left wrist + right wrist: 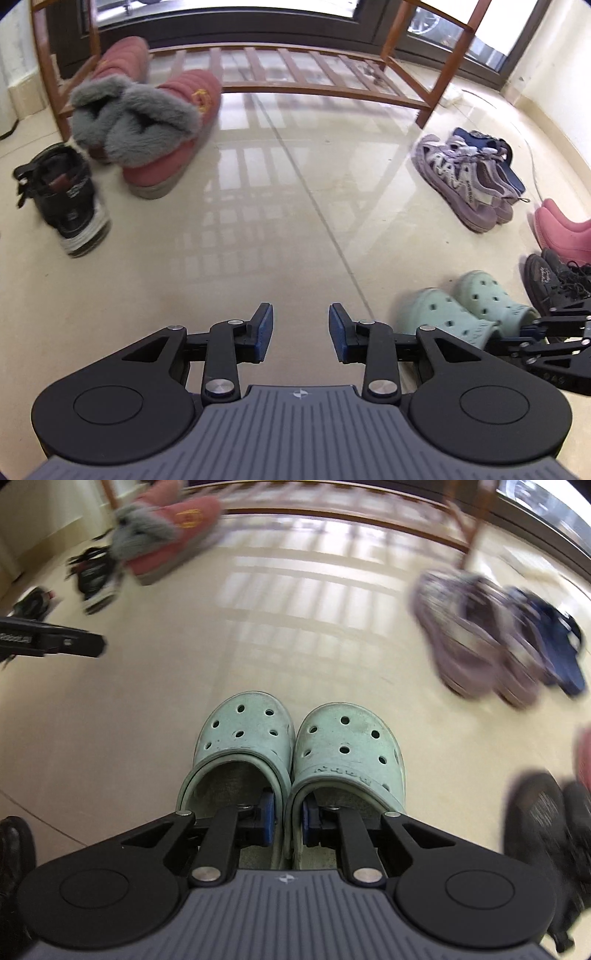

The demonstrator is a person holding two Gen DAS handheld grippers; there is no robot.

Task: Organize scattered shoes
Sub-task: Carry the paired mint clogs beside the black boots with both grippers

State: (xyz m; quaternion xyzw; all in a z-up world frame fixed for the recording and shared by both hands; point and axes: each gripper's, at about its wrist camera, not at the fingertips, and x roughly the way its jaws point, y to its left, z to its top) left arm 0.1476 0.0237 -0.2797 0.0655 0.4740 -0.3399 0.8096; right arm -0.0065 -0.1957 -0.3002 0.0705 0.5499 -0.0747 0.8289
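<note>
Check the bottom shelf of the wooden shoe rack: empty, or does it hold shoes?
Not empty. One red fur-lined boot rests on the wooden shoe rack at its left end; the other slats are bare. Its partner stands on the floor in front.

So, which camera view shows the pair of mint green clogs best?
The right wrist view: the mint green clogs sit sharp and central, the right gripper pinching their two inner walls together. The left wrist view shows the clogs only small, low right, partly hidden behind that gripper.
</note>
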